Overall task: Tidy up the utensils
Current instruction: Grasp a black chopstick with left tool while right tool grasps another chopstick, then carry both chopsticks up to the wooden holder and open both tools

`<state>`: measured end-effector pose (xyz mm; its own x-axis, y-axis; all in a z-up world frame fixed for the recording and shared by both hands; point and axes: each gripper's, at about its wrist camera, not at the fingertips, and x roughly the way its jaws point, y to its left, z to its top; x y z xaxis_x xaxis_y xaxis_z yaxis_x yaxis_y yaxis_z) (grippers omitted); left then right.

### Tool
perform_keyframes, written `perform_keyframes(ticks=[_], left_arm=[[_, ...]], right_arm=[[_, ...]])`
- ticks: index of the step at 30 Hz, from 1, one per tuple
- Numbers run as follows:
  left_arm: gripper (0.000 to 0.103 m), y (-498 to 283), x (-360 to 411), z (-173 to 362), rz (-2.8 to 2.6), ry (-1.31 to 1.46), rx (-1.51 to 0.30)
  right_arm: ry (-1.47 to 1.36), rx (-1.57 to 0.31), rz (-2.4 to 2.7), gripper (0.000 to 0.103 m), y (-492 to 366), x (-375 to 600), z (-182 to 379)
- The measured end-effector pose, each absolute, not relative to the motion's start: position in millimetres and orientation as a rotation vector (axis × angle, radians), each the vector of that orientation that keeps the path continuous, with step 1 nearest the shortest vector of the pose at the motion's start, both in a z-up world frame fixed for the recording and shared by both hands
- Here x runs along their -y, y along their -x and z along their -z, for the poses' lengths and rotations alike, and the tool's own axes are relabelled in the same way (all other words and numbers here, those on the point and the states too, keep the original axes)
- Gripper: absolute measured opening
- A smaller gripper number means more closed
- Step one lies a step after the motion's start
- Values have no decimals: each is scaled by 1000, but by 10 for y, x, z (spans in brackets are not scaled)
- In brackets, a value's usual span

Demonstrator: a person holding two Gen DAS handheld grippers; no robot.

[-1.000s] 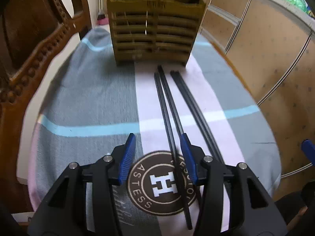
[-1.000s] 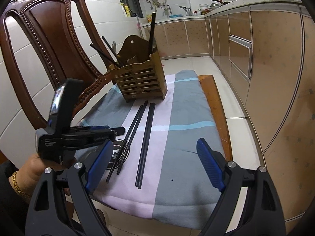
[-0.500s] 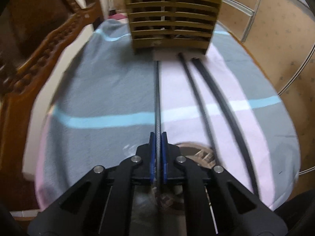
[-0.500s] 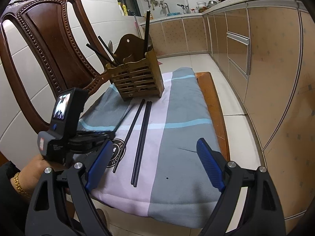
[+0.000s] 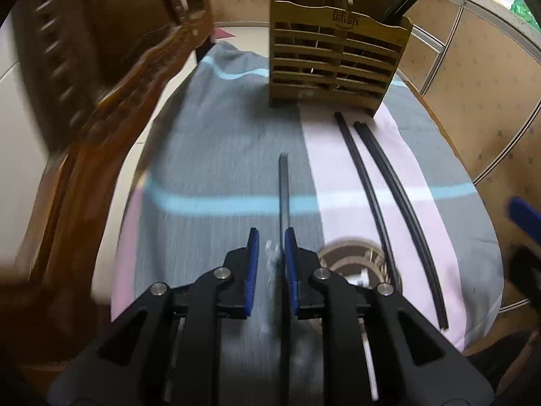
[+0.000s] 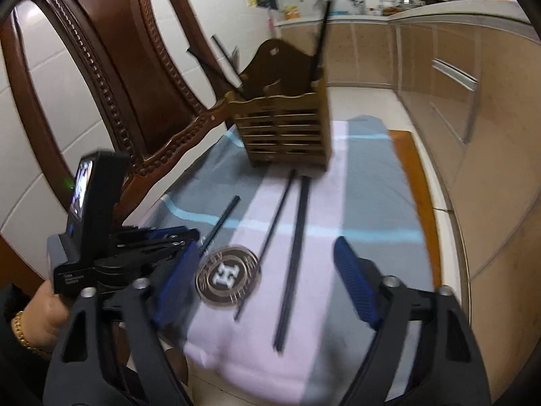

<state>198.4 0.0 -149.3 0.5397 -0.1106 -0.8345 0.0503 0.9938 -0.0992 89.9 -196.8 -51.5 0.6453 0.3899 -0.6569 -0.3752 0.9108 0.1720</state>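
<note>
My left gripper (image 5: 271, 248) has its jaws a small way apart with a black chopstick (image 5: 283, 189) lying along the right pad and pointing at the wooden slatted utensil holder (image 5: 338, 64); the hold is unclear. In the right wrist view that chopstick (image 6: 221, 221) sticks out from the left gripper (image 6: 184, 237) above the cloth. Three more black chopsticks (image 5: 389, 203) lie on the cloth to the right, also in the right wrist view (image 6: 296, 237). The holder (image 6: 287, 128) has several chopsticks standing in it. My right gripper (image 6: 267, 287) is open and empty.
A striped grey, pink and blue cloth (image 5: 219, 155) with a round logo (image 6: 228, 275) covers the chair seat. The carved wooden chair back (image 6: 111, 67) rises on the left. Kitchen cabinets (image 6: 456, 77) run along the right.
The left gripper closed on one chopstick, lifted it and drew it back from the holder to the left; its jaws now stand slightly wider. The right gripper moved closer, still open.
</note>
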Motion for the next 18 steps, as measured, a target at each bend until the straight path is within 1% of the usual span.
perform_keyframes(ticks=[1, 3, 6, 10, 11, 12, 13, 18], left_arm=[[15, -2061, 57, 1514, 106, 47, -1011], [15, -2187, 127, 1562, 111, 18, -1030], [16, -2387, 179, 1685, 99, 2, -1069], [15, -2512, 71, 1628, 99, 35, -1074], [14, -2535, 48, 1614, 100, 40, -1074], [11, -2558, 27, 1597, 102, 42, -1073], [9, -2579, -1, 1576, 106, 49, -1071], [7, -2612, -66, 1479, 129, 68, -1068]], right_arm=[[-22, -790, -434, 64, -1061, 1891, 566], [-45, -857, -433, 52, -1317, 1789, 671], [-64, -921, -419, 44, -1637, 1629, 824], [-68, -984, -373, 35, -1994, 1481, 1000], [-64, -1005, -358, 29, -2086, 1457, 1053], [-63, -1019, -349, 24, -2149, 1451, 1091], [-67, -1030, -342, 23, -2216, 1440, 1123], [-48, -1065, -308, 19, -2554, 1337, 1245]])
